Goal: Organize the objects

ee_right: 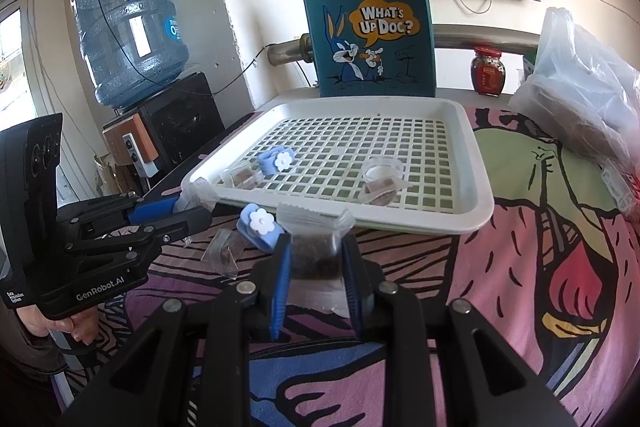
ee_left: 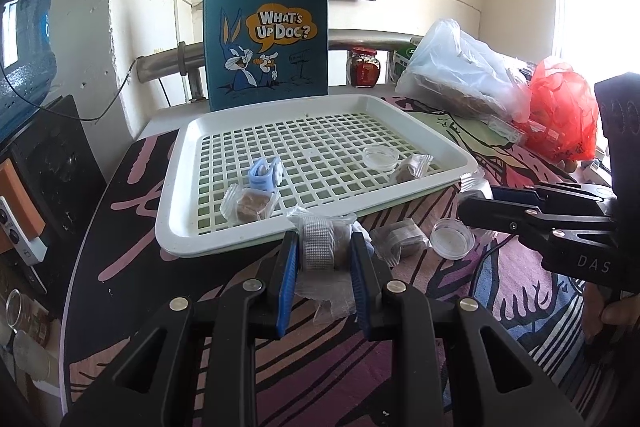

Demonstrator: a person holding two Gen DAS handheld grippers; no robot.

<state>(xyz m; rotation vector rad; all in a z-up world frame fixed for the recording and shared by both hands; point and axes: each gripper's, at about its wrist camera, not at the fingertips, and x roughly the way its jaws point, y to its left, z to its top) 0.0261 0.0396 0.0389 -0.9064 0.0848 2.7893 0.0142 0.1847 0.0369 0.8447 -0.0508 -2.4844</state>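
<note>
A white grid tray (ee_left: 180,227) (ee_right: 476,215) lies on the patterned table. In it are two wrapped brown snacks (ee_left: 250,206) (ee_left: 412,169), a blue flower clip (ee_left: 266,173) (ee_right: 276,161) and a clear round lid (ee_left: 380,157) (ee_right: 382,167). My left gripper (ee_left: 324,253) is shut on a clear-wrapped brown snack (ee_left: 320,247) just before the tray's near rim. My right gripper (ee_right: 316,259) is shut on another wrapped brown snack (ee_right: 314,255) above the table. A second blue flower clip (ee_right: 258,225), a wrapped snack (ee_left: 400,237) and a clear lid (ee_left: 452,238) lie on the table.
A teal "What's Up Doc?" tote bag (ee_left: 266,35) (ee_right: 370,31) stands behind the tray. A red-lidded jar (ee_left: 364,67), a clear plastic bag (ee_left: 460,67) and a red bag (ee_left: 560,111) sit at the right. A water jug (ee_right: 128,35) stands at the left.
</note>
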